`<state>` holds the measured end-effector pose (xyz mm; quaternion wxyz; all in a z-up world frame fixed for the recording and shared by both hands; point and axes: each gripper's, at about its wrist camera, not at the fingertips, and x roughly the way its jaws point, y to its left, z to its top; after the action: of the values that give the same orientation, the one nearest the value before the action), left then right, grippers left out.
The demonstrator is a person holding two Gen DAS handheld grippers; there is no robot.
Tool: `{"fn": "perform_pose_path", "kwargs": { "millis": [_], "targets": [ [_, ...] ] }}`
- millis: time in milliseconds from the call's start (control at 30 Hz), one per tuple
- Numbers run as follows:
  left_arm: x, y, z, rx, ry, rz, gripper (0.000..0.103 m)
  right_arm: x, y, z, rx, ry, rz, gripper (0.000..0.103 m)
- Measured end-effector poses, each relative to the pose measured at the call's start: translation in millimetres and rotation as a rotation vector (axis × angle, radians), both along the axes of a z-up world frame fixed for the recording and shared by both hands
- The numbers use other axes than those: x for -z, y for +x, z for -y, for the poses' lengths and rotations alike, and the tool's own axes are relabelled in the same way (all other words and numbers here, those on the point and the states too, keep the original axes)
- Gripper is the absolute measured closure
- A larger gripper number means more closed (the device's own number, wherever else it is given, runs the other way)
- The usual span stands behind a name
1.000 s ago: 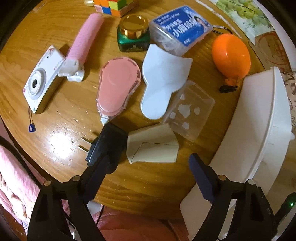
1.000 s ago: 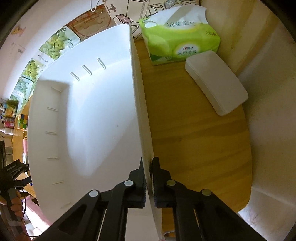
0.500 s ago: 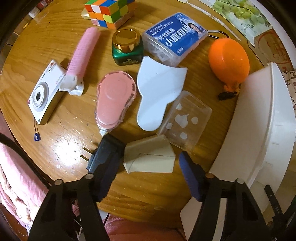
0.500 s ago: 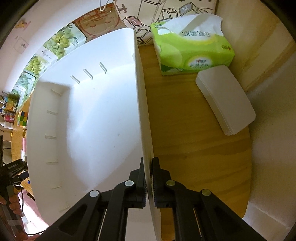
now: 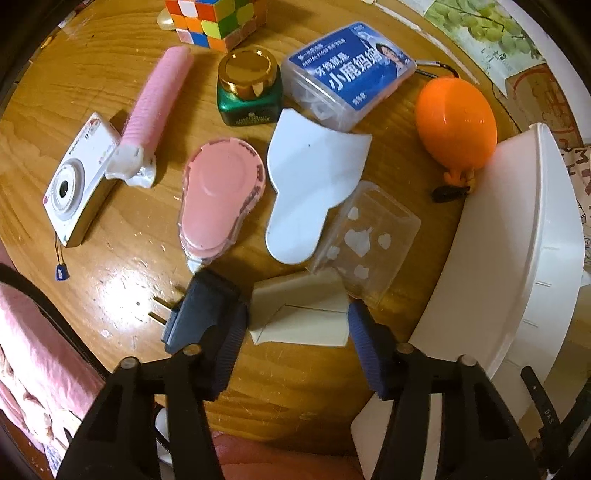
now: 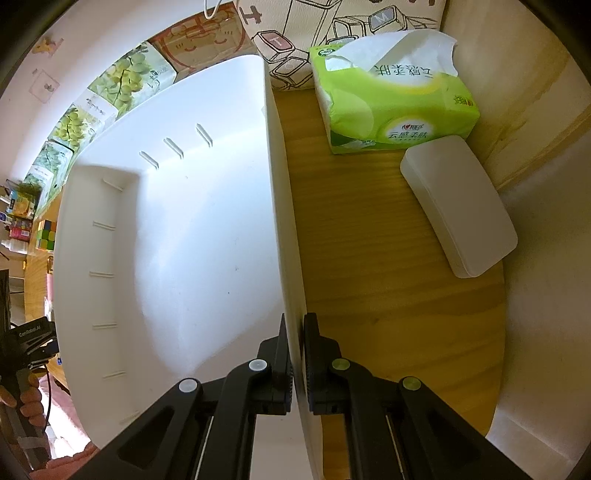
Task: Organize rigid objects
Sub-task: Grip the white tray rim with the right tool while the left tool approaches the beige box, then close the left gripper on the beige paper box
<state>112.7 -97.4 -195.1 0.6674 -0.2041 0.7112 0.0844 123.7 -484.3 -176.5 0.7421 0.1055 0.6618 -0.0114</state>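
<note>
In the left wrist view my left gripper [image 5: 295,347] is open, its fingertips on either side of a beige card-like piece [image 5: 301,314] on the round wooden table [image 5: 110,280]. A dark blue plug adapter [image 5: 199,310] lies against the left finger. A clear plastic case [image 5: 369,243], a white flat piece [image 5: 314,184] and a pink tape dispenser [image 5: 218,195] lie just beyond. In the right wrist view my right gripper [image 6: 297,354] is shut on the right wall of an empty white bin [image 6: 177,236]. The bin [image 5: 517,258] stands at the table's right.
Farther back lie a white camera [image 5: 77,181], a pink brush [image 5: 155,103], a green jar with gold lid [image 5: 247,88], a blue-labelled floss box [image 5: 347,74], an orange egg-shaped case [image 5: 456,122] and a Rubik's cube [image 5: 218,18]. A green tissue pack [image 6: 391,107] and white case [image 6: 458,210] lie right of the bin.
My left gripper has moved forward and down, so its fingers now flank the beige piece. The right gripper keeps its grip on the bin wall; its view has shifted slightly.
</note>
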Motion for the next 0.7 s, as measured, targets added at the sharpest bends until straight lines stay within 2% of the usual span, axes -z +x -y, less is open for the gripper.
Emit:
{"fn": "perform_pose_path", "kwargs": {
  "millis": [67,167,400,500,667,700],
  "targets": [
    [-3,0,-8,-0.004,0.007,0.025,0.060,0,1,0,0.001,-0.001,-0.001,0.098],
    [-2,0,-19,-0.024,-0.029,0.036,0.066,0,1,-1,-0.001,-0.005,-0.003,0.098],
    [3,-6,-39,-0.033,-0.079,0.040,0.069,1,1,-2,0.005,-0.007,0.000,0.098],
    [4,-9,-40,-0.001,-0.076,0.039,0.065,-2,0,-2,0.000,-0.010,0.011,0.098],
    [7,-11,-33,0.086,-0.062,0.041,0.041,-4,-2,-3,-0.009,-0.019,0.015,0.098],
    [9,-11,-30,0.095,-0.062,0.040,0.039,-4,-2,-4,-0.010,-0.020,0.015,0.098]
  ]
}}
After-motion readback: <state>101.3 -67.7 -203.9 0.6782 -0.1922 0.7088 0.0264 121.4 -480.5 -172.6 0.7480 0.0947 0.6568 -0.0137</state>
